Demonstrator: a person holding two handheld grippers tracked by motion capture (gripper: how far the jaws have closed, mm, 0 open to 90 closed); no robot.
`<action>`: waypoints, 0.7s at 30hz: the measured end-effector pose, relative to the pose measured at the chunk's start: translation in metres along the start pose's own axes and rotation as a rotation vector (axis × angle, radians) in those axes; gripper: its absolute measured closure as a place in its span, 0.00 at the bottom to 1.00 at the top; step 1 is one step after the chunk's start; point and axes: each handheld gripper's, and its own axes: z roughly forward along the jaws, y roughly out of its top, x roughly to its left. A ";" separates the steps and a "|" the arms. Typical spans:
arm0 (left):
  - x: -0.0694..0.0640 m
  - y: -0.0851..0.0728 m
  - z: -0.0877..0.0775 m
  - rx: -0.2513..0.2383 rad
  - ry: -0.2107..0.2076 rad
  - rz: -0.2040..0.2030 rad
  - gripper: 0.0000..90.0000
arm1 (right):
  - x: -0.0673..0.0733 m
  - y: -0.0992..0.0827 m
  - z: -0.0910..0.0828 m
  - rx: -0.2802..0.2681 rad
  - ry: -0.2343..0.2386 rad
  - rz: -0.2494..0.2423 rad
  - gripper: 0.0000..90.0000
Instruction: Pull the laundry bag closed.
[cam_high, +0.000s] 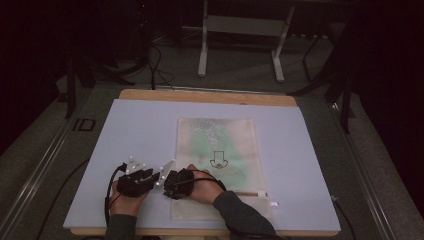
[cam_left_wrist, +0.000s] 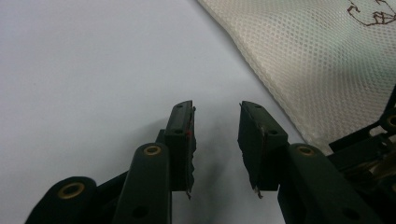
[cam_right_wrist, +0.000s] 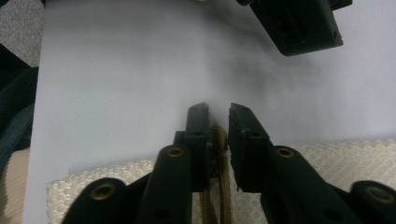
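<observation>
A cream mesh bag (cam_high: 220, 145) with a green cloth inside and a small dark print lies flat on the pale lilac mat (cam_high: 130, 130). In the right gripper view my right gripper (cam_right_wrist: 217, 112) is at the bag's left edge (cam_right_wrist: 327, 158), its jaws narrow and closed on the tan zipper pull (cam_right_wrist: 217, 140) at the zipper's end. In the high view the right gripper (cam_high: 169, 189) points left at the bag's near left corner. My left gripper (cam_left_wrist: 215, 114) hovers over bare mat just left of the bag (cam_left_wrist: 317, 60), open, with nothing between its jaws. It sits beside the right one (cam_high: 145, 172).
The mat lies on a wooden table (cam_high: 210, 96). A white tag (cam_high: 273, 203) sticks out at the bag's near right end. Beyond the table are the legs of a metal stand (cam_high: 202, 60) and cables on the floor.
</observation>
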 end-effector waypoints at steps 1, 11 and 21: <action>0.000 0.000 0.000 0.000 0.000 0.000 0.72 | 0.000 0.000 0.000 0.001 -0.004 -0.005 0.89; 0.000 0.000 -0.001 -0.001 -0.001 0.001 0.72 | 0.004 0.002 -0.015 -0.061 -0.009 -0.007 0.90; -0.002 0.000 -0.002 -0.007 -0.032 -0.007 0.73 | 0.007 -0.018 -0.030 -0.102 -0.018 0.007 0.90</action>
